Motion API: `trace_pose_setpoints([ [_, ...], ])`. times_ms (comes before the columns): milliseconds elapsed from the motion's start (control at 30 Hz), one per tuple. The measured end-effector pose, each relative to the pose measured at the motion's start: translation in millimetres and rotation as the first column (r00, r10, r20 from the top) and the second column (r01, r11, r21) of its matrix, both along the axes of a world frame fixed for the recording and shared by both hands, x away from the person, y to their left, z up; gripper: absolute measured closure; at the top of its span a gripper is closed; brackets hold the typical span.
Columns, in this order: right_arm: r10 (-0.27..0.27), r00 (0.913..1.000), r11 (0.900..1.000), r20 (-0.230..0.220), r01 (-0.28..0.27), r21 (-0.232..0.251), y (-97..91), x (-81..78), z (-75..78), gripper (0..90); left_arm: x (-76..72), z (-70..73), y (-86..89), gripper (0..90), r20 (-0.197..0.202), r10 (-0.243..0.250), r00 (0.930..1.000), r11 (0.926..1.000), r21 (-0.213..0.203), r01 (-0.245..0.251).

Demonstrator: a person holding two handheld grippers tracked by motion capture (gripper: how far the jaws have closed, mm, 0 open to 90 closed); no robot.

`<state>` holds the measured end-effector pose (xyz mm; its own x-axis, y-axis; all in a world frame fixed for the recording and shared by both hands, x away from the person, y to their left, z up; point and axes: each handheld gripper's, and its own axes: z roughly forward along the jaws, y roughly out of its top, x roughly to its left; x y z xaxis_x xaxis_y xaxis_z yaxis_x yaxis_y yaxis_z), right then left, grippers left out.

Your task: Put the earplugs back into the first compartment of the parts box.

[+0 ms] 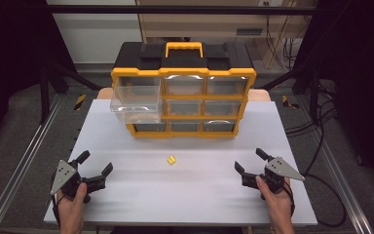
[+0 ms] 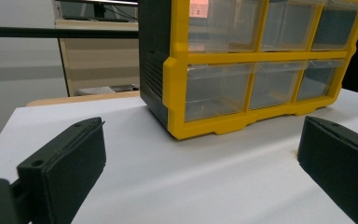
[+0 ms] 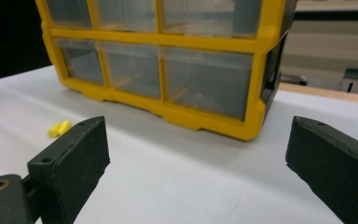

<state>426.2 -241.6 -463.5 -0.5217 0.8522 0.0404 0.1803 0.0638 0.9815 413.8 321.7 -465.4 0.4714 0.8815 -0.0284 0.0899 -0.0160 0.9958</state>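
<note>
White table (image 1: 190, 195), grey floor, yellow drawer cabinet (image 1: 184, 95) (one drawer out), left gripper (image 1: 96, 163) and right gripper (image 1: 248, 160) released, empty

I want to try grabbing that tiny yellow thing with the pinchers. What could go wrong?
1. The yellow piece is small and lies loose on the smooth white table. It looks rounded, so wide-open jaws could nudge it away instead of catching it.
2. One clear drawer sticks out of the yellow organizer, over the table. The left gripper might bump it when reaching forward.
3. The right gripper trails a cable that could snag.
</note>
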Motion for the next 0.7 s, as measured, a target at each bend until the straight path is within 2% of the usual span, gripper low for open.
trace_pose_setpoints([
  [100, 0.024, 0.9986, 0.9993, -0.048, -0.026, -0.028, 4.5, -0.2, 1.2, 6.4, -1.4, 0.7, 2.8, 0.6, 0.014, -0.001, 0.9999, 0.9999, -0.014, 0.001],
  [133, 0.024, 0.9986, 0.9993, -0.048, -0.026, -0.028, 4.5, -0.2, 1.2, 6.4, -1.4, 0.7, 2.8, 0.6, 0.014, -0.001, 0.9999, 0.9999, -0.014, 0.001],
  [167, 0.038, 0.9964, 0.999, -0.075, -0.04, -0.022, 9.0, 1.8, 1.5, 6.2, -0.6, 0.3, 3.1, 0.8, 0.018, -0.002, 0.9998, 0.9998, -0.018, 0.002],
  [233, 0.036, 0.9961, 0.9989, -0.08, -0.038, -0.027, 11.5, 3.5, 1.6, 6.2, -0.1, 0.2, 2.8, 0.9, 0.018, -0.005, 0.9998, 0.9998, -0.02, 0.005],
  [267, 0.038, 0.9936, 0.9989, -0.107, -0.04, -0.025, 16.7, 8.2, 2.1, 6.2, 0.7, 0.9, 1.3, 0.9, 0.021, -0.011, 0.9997, 0.9998, -0.019, 0.011],
  [300, 0.038, 0.9936, 0.9989, -0.107, -0.04, -0.025, 16.7, 8.2, 2.1, 6.2, 0.7, 0.9, 1.3, 0.9, 0.021, -0.011, 0.9997, 0.9998, -0.019, 0.011],
  [333, 0.032, 0.9909, 0.9979, -0.131, -0.039, -0.053, 22.3, 12.4, 3.8, 7.0, 0.4, 1.5, -0.7, 0.9, 0.025, -0.02, 0.9995, 0.9996, -0.021, 0.02],
  [433, 0.025, 0.9893, 0.997, -0.144, -0.035, -0.069, 27.1, 14.3, 5.4, 7.2, 0.5, 0.8, -3.6, 0.9, 0.022, -0.03, 0.9993, 0.9995, -0.013, 0.03],
  [533, 0.035, 0.9833, 0.9931, -0.179, -0.054, -0.104, 41.0, 19.3, 8.8, 7.4, 1.2, 0.0, -6.6, 0.8, 0.014, -0.036, 0.9992, 0.9993, -0.006, 0.036],
  [633, 0.04, 0.9802, 0.9912, -0.194, -0.063, -0.116, 46.7, 22.1, 9.4, 8.1, 1.8, -0.3, -7.4, 0.9, 0.009, -0.039, 0.9992, 0.9992, -0.007, 0.04],
  [700, 0.047, 0.9718, 0.9881, -0.231, -0.079, -0.132, 58.4, 27.7, 9.2, 8.2, 2.4, -0.5, -8.3, 0.9, 0.007, -0.042, 0.9991, 0.999, -0.012, 0.043],
])
